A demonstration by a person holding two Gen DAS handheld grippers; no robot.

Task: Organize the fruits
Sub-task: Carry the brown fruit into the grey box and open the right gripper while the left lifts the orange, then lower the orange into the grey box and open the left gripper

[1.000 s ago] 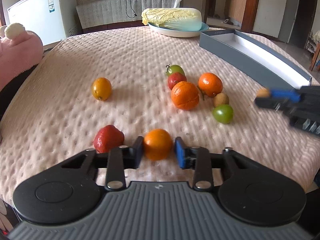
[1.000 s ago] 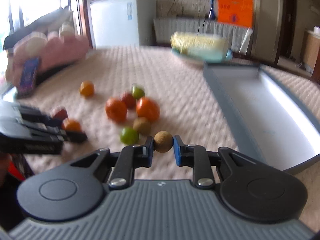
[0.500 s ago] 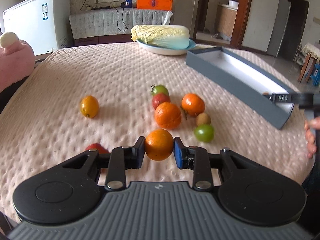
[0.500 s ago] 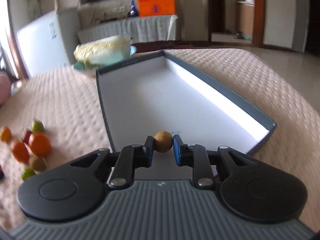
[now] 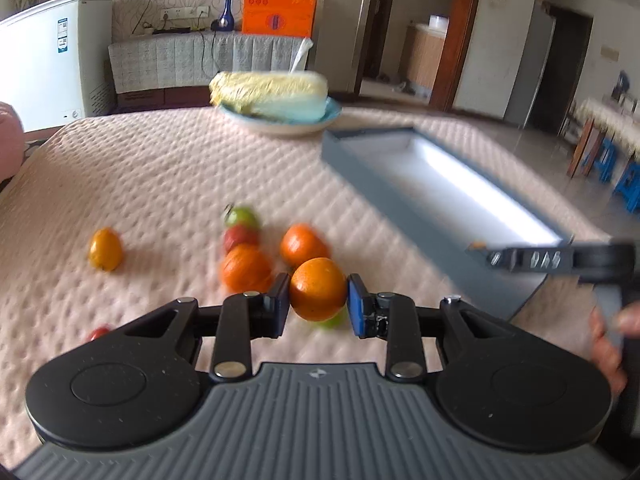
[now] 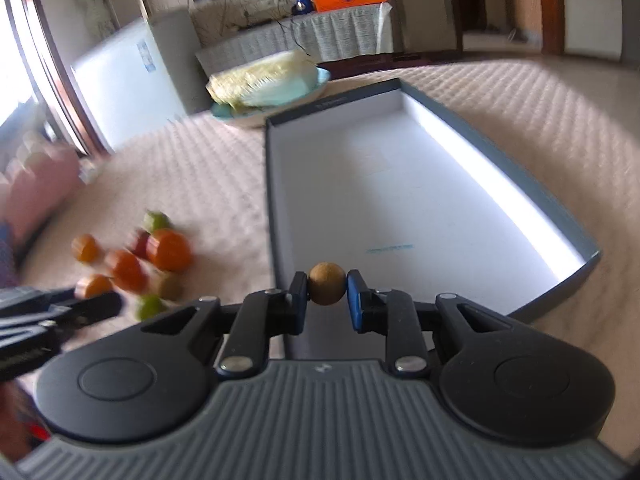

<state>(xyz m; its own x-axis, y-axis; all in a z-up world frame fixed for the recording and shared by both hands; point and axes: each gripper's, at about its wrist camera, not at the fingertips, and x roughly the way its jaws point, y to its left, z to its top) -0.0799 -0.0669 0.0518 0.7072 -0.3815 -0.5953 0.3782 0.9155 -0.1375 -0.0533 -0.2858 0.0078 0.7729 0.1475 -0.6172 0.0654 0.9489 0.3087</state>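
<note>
My left gripper (image 5: 319, 305) is shut on an orange (image 5: 318, 294) and holds it above the pink quilted table. My right gripper (image 6: 327, 298) is shut on a small brown round fruit (image 6: 327, 289) and holds it over the near end of the grey box (image 6: 404, 184), whose white inside holds nothing. The grey box (image 5: 384, 176) also shows in the left wrist view, with the right gripper (image 5: 476, 245) at its near end. Several loose fruits lie on the table: two oranges (image 5: 245, 267), a red one (image 5: 239, 237), a green one (image 5: 242, 216) and a yellow-orange one (image 5: 105, 249).
A blue plate with a napa cabbage (image 5: 276, 96) stands at the back of the table. A red fruit (image 5: 98, 333) lies near my left gripper. A pink plush toy (image 6: 36, 188) is at the left edge. A white freezer (image 5: 52, 72) stands behind.
My left gripper has lifted the orange off the table and moved it right toward the box. My right gripper has carried the brown fruit from beside the pile to over the box's near end.
</note>
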